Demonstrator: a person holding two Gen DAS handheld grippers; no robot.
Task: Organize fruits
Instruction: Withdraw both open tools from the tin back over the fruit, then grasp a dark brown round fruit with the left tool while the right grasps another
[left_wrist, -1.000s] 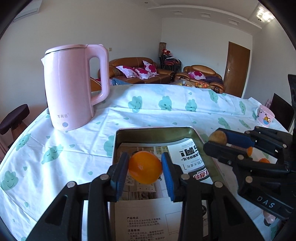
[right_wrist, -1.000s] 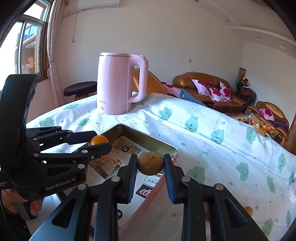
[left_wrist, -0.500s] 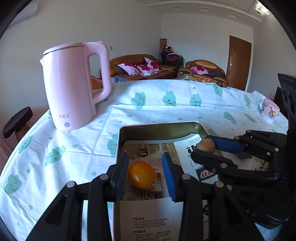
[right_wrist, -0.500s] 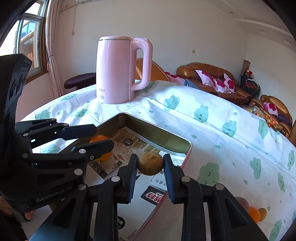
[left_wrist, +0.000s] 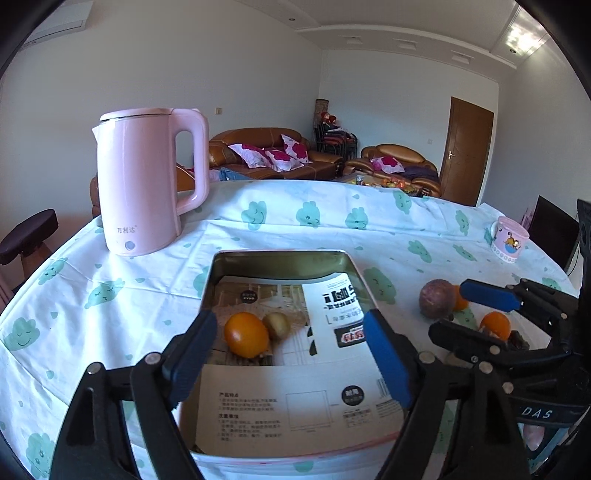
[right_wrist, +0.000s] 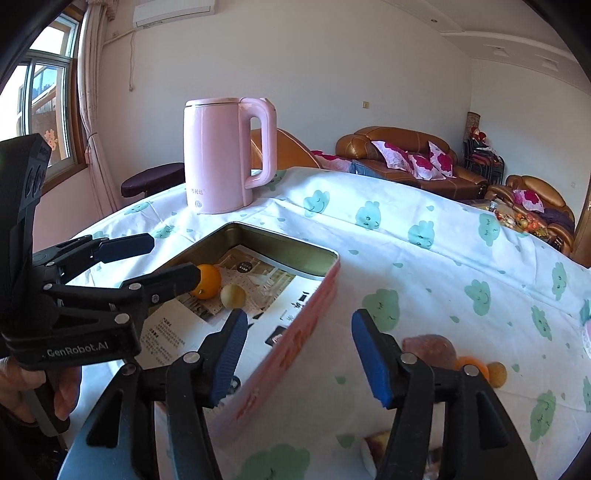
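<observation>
1. Orange in colour, the round fruit called here the orange lies inside the tin box, touching a smaller brown kiwi at its 3 o'clock side; the kiwi's long axis cannot be told.
2. Both fruits rest on printed paper sheets lining the box floor, nearer the box's left wall than its right.
3. The box's long axis runs from 6 o'clock to 12 o'clock in the left wrist view, its far rim pointing toward the pink kettle, which stands apart at 11 o'clock.
4. The left claw is spread wide and grips nothing; its blue pads flank the 2 fruits without touching them.
5. The right claw is also spread wide and empty, straddling the box's pink right wall.
6. On the cloud-print tablecloth at 3 o'clock of the box sit a purple-brown fruit and small oranges.
7. Bare paper fills the near half of the box.
8. A pink mug stands near the table's right edge.
</observation>
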